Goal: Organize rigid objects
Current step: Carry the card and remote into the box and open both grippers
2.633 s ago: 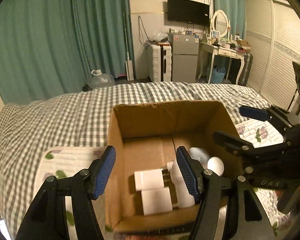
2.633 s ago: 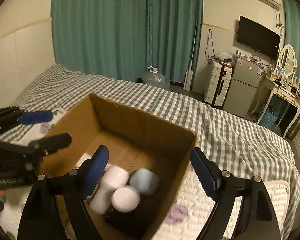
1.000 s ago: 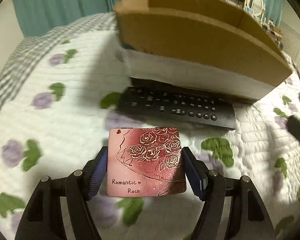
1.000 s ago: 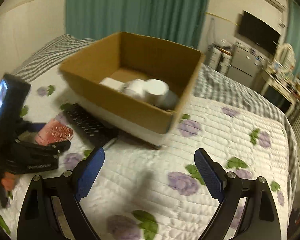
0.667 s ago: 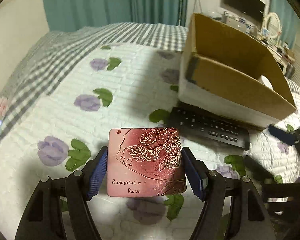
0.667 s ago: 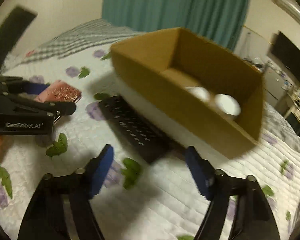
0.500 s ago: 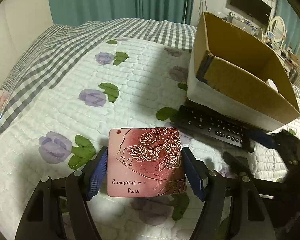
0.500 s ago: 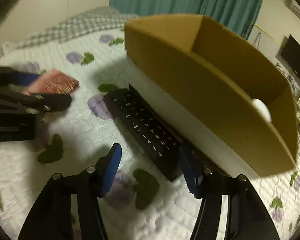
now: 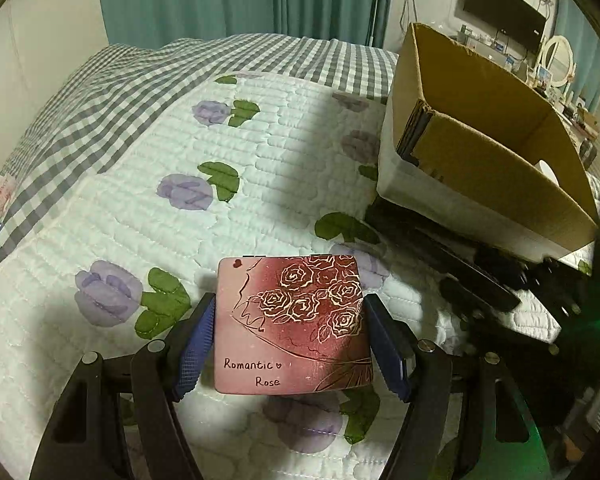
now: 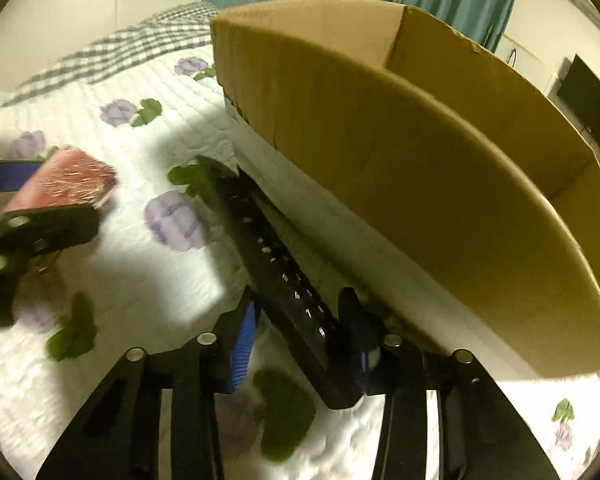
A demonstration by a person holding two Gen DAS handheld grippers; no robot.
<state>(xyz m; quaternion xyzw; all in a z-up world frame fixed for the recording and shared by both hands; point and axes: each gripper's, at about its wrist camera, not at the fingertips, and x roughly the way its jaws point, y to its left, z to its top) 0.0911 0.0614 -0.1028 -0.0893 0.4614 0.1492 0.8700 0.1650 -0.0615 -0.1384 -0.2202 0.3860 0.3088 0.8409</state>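
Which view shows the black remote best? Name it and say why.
The right wrist view: the remote runs up the middle with its number keys legible, between the right gripper fingers. The left wrist view shows only a dark, shadowed length beside the cardboard box.

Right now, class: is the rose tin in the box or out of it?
Out. The left gripper holds the tin above the quilt, beside the box.

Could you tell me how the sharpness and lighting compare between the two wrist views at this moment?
Left wrist view: sharp, the lettering on the rose tin in the left claw is legible, and a broad shadow crosses the quilt. Right wrist view: motion-blurred and brighter, with washed-out quilt patches and the remote between the right claw's fingers smeared.
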